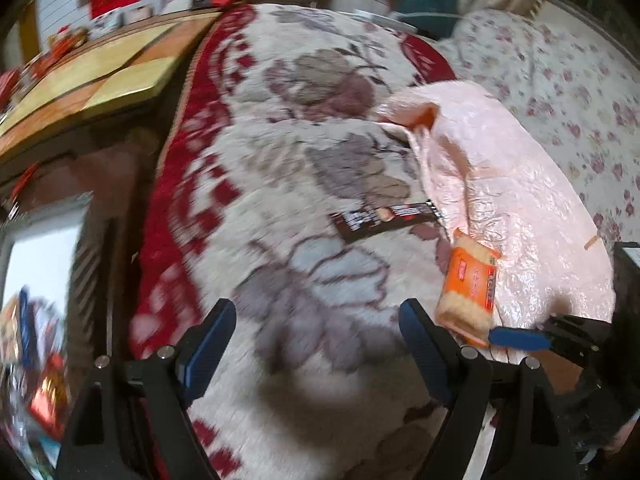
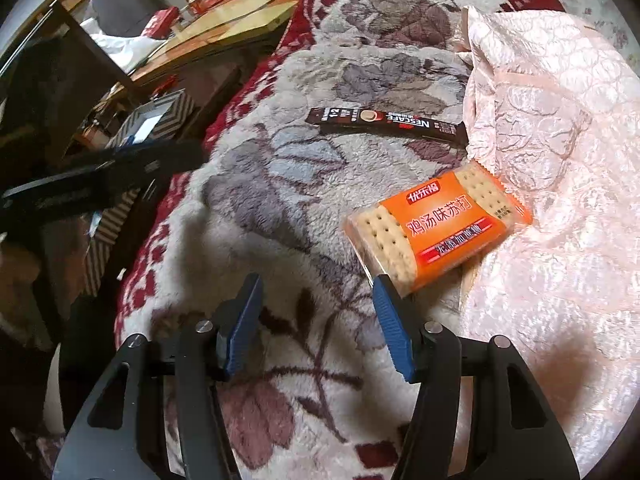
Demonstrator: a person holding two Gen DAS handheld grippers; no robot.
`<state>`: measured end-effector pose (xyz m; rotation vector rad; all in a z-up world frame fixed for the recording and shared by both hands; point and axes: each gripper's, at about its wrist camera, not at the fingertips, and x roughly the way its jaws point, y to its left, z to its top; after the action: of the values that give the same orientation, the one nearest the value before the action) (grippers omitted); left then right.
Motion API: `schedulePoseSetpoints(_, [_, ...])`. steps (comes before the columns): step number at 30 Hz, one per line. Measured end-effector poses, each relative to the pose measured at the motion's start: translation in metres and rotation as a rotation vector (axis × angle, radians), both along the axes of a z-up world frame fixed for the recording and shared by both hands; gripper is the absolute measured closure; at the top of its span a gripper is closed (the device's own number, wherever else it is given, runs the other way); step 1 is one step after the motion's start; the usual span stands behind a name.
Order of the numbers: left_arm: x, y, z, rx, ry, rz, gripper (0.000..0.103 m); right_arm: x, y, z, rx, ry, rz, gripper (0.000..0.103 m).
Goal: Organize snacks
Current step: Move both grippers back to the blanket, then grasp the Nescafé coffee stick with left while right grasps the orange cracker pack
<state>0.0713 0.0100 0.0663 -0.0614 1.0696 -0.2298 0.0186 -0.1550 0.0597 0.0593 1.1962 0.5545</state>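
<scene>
The cracker packet (image 2: 438,230) is noted on the floral blanket (image 2: 280,208), at the pink quilt's (image 2: 560,200) edge, long axis diagonal, just ahead-right of the right gripper (image 2: 316,324). Both grippers are spread, nothing held; the left gripper (image 1: 316,344) is farther off.

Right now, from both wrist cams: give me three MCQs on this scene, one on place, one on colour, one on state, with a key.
1. Where does the cracker pack lie?
A. Partly on the pink quilt
B. On the wooden table
C. Inside a box

2. What colour is the cracker pack's label?
A. Green
B. Orange
C. Blue

3. How does the right gripper stand?
A. Shut on the coffee stick
B. Shut on the cracker pack
C. Open, holding nothing

Key: 1 A, its far end rests on the quilt's edge, the rest on the floral blanket. 2 B, an orange band crosses it. 3 C, only blanket shows between the fingers.
</scene>
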Motion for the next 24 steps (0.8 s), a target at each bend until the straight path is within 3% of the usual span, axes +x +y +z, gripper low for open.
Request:
schedulePoseSetpoints(11, [0.067, -0.062, -0.026, 0.055, 0.040, -0.251, 0.018, 0.001, -0.032, -0.003, 0.014, 0.012, -0.063, 0.045])
schedulePoseSetpoints(15, [0.081, -0.086, -0.039, 0.120, 0.050, -0.342, 0.018, 0.003, -0.041, -0.008, 0.024, 0.024, -0.081, 0.045])
schedulePoseSetpoints(20, [0.096, -0.105, -0.054, 0.167, 0.073, -0.377, 0.018, 0.007, -0.050, -0.014, 0.032, 0.034, -0.109, 0.045])
schedulePoseSetpoints(23, [0.105, -0.110, -0.060, 0.178, 0.079, -0.349, 0.018, 0.012, -0.053, -0.016, 0.034, 0.037, -0.132, 0.045])
schedulePoseSetpoints(24, [0.107, -0.109, -0.061, 0.176, 0.079, -0.329, 0.024, 0.013, -0.054, -0.016, 0.037, 0.039, -0.141, 0.045])
